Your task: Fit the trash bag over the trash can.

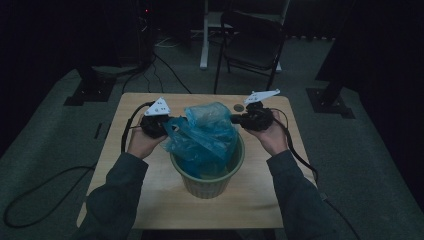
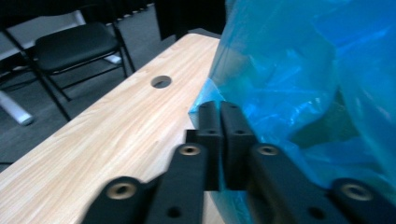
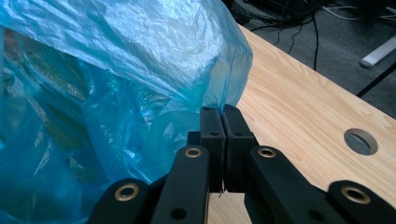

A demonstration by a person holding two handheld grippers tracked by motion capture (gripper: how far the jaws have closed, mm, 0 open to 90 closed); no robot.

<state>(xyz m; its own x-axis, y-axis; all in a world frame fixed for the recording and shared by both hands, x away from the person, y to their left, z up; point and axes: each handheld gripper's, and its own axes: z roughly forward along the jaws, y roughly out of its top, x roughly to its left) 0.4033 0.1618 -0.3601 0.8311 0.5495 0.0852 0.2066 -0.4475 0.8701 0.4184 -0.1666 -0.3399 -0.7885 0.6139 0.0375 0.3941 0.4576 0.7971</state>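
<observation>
Left gripper: 2 jaws pressed together on edge of blue plastic bag, thin film pinched between pads. Right gripper: jaws closed too, clamped on opposite edge of same bag. In high view, left gripper and right gripper at either side of bag — bag raised, lower part inside green ribbed bin. Bin upright on wooden table, near middle. Round hole in tabletop behind bag. Black chair beyond table.
</observation>
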